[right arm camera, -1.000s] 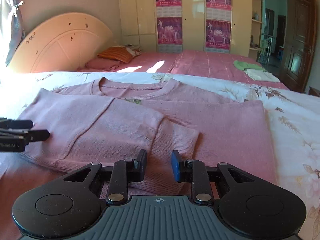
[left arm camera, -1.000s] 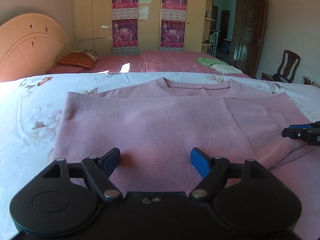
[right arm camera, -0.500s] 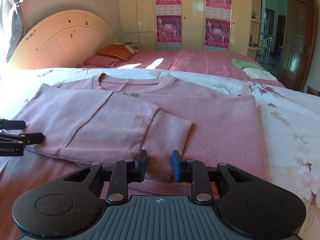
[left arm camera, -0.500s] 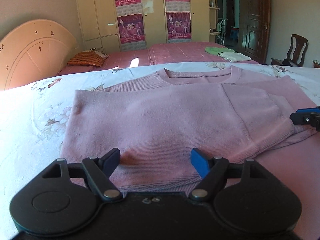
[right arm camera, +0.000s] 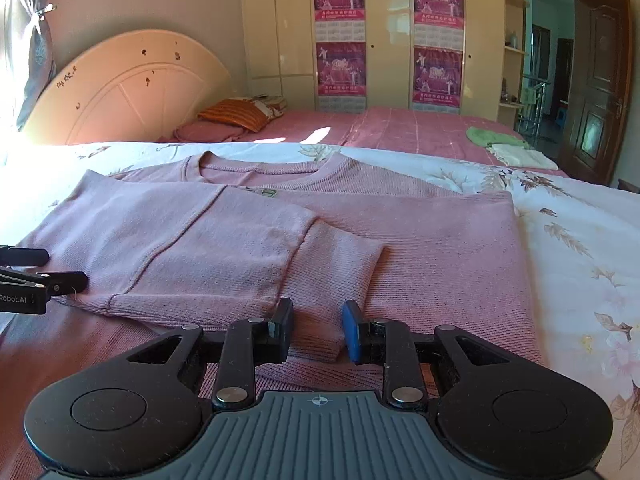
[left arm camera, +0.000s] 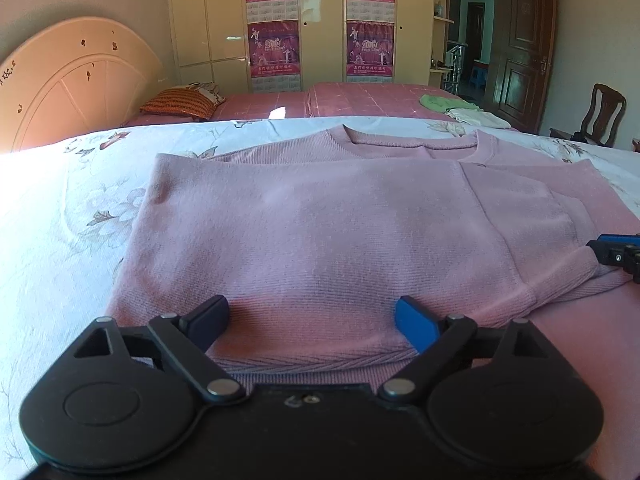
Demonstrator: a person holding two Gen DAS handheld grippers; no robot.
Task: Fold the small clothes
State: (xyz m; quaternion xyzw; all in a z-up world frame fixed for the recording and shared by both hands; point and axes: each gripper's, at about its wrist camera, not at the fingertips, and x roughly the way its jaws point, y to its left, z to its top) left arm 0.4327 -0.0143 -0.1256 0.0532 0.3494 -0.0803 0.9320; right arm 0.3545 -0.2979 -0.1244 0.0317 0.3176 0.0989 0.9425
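My left claw has just been opening – nothing pinched; my right claw, narrowly parted, straddles the cuff. The soft, limp pink sweater lies on the bed – grip its hem

Sunlight from left blows out the bedspread at its left edge; elsewhere dim, sharp; fisheye bends edges, dark vignetted corners.

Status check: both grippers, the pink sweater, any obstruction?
Left gripper open, jaws just widened, over hem. Right gripper part open astride folded sleeve cuff, not pinching. Pink sweater flat on bed, sleeves folded in. Nothing obstructing.
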